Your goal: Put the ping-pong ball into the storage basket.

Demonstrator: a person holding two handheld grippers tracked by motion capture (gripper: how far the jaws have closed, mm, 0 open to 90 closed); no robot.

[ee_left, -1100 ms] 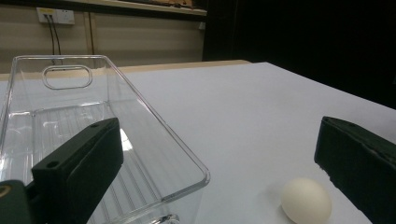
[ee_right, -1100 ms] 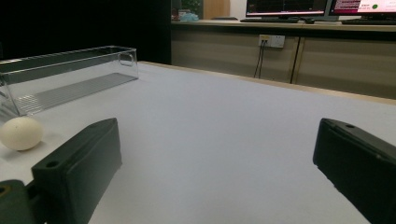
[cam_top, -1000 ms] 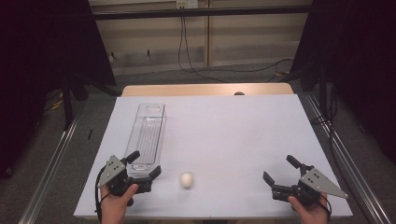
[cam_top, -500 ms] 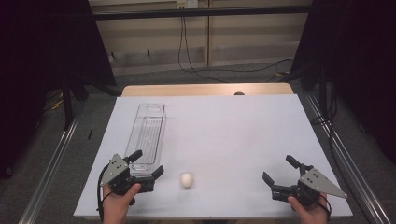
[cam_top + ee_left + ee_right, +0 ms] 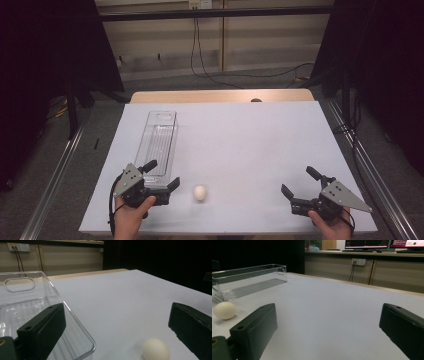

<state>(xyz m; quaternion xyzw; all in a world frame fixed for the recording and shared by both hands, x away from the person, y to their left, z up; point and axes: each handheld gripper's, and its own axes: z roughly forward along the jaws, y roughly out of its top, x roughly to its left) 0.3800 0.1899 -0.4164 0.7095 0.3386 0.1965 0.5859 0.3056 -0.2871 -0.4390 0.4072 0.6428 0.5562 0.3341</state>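
Barely anything has moved since a second ago; both hands hold their places at the near table edge. Nearest, the left gripper (image 5: 160, 177) stands released, jaws spread, with the single small white egg (image 5: 200, 193) just to its right on the white table (image 5: 250, 145). One right gripper (image 5: 300, 186), also released, sits well apart. Farther back, one long clear plastic bin (image 5: 159, 142) runs lengthwise away.

White table (image 5: 250, 135) set on grey floor (image 5: 60, 165); beige wall panels (image 5: 260, 30) seen behind, cables (image 5: 200, 45) hung down; black curtains (image 5: 45, 45) drawn at sides.
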